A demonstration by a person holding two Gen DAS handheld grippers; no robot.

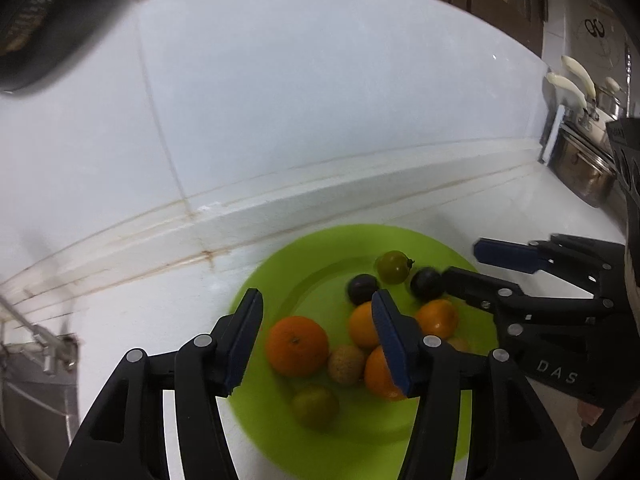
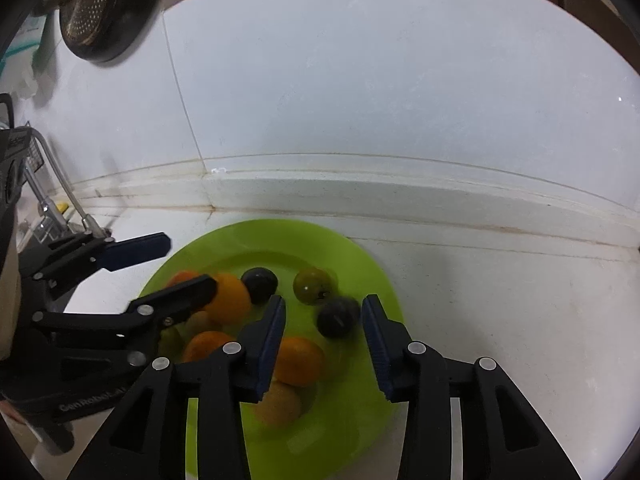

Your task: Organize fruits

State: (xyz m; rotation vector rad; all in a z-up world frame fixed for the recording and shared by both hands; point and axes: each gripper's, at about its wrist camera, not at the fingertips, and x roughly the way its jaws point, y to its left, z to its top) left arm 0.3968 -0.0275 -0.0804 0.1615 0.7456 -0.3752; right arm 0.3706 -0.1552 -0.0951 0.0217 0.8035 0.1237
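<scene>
A lime green plate on a white counter holds several fruits: oranges, two dark plums, a green tomato and small yellowish fruits. My left gripper is open above the plate, with a large orange between its fingers. My right gripper is open over the plate's right half, with a dark plum just ahead between its fingertips. Each gripper shows in the other's view, the right gripper by a plum and the left gripper over the oranges.
A white tiled wall and raised ledge run right behind the plate. A sink with a faucet lies to the left. Steel pots stand at the far right. A dark pan hangs on the wall at upper left.
</scene>
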